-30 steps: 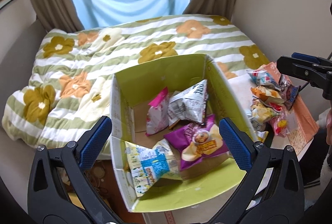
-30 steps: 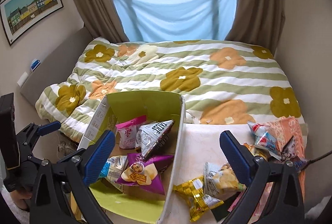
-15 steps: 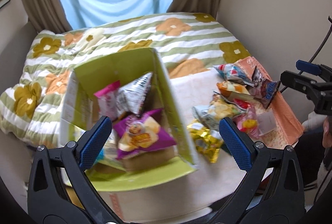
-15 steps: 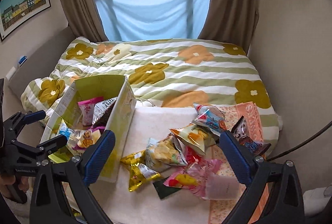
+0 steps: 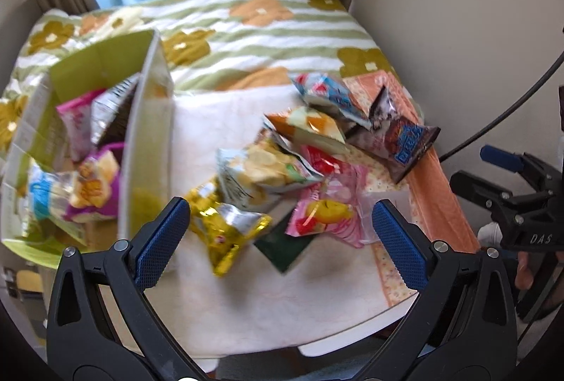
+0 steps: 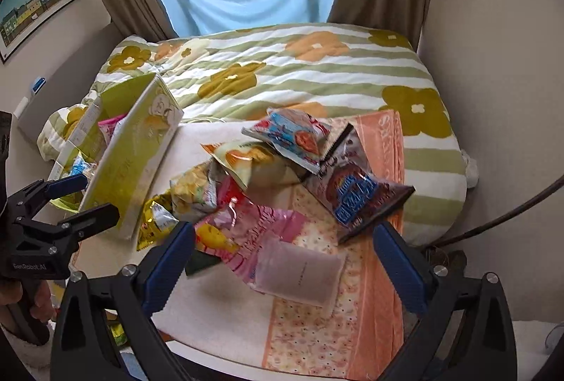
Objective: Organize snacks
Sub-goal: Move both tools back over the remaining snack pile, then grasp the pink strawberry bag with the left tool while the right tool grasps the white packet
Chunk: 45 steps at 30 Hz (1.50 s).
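A green cardboard box [image 5: 149, 120] stands at the table's left end with several snack packets inside, among them a purple packet [image 5: 93, 185]. On the table lies a loose pile: a gold packet [image 5: 225, 225], a pale chips bag [image 5: 261, 169], a pink packet [image 5: 324, 215] and a dark cookie bag [image 5: 402, 141]. My left gripper [image 5: 280, 240] is open above the gold and pink packets, holding nothing. My right gripper [image 6: 282, 266] is open over the pink packet [image 6: 253, 233] and a clear pouch [image 6: 299, 270], also empty. The box [image 6: 134, 155] shows at the left there.
The small table [image 5: 268, 303] is covered by a white cloth and an orange patterned towel [image 6: 352, 328] on its right. Behind it lies a bed with a flowered green-striped quilt [image 6: 317, 70]. A black cable [image 5: 511, 109] runs along the right wall.
Both views have swung to the right, away from the box and toward the snack pile. Both grippers now hover lower and closer over the loose packets. Both stayed open.
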Motion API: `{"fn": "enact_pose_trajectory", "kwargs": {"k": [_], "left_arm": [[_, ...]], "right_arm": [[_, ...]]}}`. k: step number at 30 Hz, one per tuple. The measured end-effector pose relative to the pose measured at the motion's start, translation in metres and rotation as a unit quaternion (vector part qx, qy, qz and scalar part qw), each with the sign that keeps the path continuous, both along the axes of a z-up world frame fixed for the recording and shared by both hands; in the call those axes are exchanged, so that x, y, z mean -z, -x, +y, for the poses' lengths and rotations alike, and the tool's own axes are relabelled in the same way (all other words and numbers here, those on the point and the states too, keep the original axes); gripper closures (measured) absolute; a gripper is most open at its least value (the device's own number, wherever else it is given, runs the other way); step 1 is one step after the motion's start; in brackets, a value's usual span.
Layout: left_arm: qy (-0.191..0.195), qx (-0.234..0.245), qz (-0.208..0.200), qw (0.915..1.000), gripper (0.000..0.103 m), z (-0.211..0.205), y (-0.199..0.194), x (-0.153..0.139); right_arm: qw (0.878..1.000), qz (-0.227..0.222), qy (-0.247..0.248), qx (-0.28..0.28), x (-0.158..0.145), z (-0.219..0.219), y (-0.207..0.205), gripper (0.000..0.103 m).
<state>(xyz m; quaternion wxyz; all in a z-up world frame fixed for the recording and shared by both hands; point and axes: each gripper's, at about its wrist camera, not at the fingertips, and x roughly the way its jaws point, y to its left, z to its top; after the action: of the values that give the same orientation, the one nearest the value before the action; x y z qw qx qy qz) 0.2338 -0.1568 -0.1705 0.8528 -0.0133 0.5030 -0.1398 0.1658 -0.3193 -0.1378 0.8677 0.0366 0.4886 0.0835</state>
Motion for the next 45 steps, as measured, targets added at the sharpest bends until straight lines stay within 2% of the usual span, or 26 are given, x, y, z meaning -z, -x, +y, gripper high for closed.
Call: {"fn": "enact_pose_trajectory", "kwargs": {"k": [5, 8, 15, 22, 24, 25, 32, 45], "left_arm": [[0.017, 0.029, 0.047, 0.9983, 0.001, -0.024, -0.016, 0.038], [0.015, 0.049, 0.072, 0.9960, 0.001, -0.038, -0.026, 0.061], [0.002, 0.082, 0.103, 0.9913, 0.002, -0.060, -0.043, 0.097], [0.012, 0.097, 0.135, 0.9861, 0.008, -0.068, -0.050, 0.121], [0.014, 0.099, 0.141, 0.9850, 0.026, -0.070, -0.052, 0.125], [0.016, 0.102, 0.144, 0.9841, 0.032, -0.070, -0.052, 0.128], [0.035, 0.111, 0.143, 0.9829, 0.044, -0.063, -0.050, 0.130], [0.011, 0.126, 0.123, 0.9843, 0.047, -0.069, -0.045, 0.125]], "right_arm": [[0.998, 0.048, -0.018, 0.025, 0.044, -0.017, 0.007, 0.002], [0.996, 0.071, -0.028, 0.042, 0.073, -0.021, 0.011, 0.003], [0.991, 0.101, -0.056, 0.070, 0.117, -0.019, 0.014, 0.003], [0.990, 0.106, -0.061, 0.070, 0.127, -0.008, 0.014, 0.003], [0.990, 0.105, -0.057, 0.069, 0.130, -0.006, 0.014, 0.003], [0.991, 0.104, -0.054, 0.068, 0.132, -0.004, 0.013, 0.003], [0.993, 0.094, -0.018, 0.065, 0.139, 0.008, 0.006, 0.003], [0.992, 0.090, 0.077, 0.041, 0.154, 0.031, -0.010, 0.003]]}}
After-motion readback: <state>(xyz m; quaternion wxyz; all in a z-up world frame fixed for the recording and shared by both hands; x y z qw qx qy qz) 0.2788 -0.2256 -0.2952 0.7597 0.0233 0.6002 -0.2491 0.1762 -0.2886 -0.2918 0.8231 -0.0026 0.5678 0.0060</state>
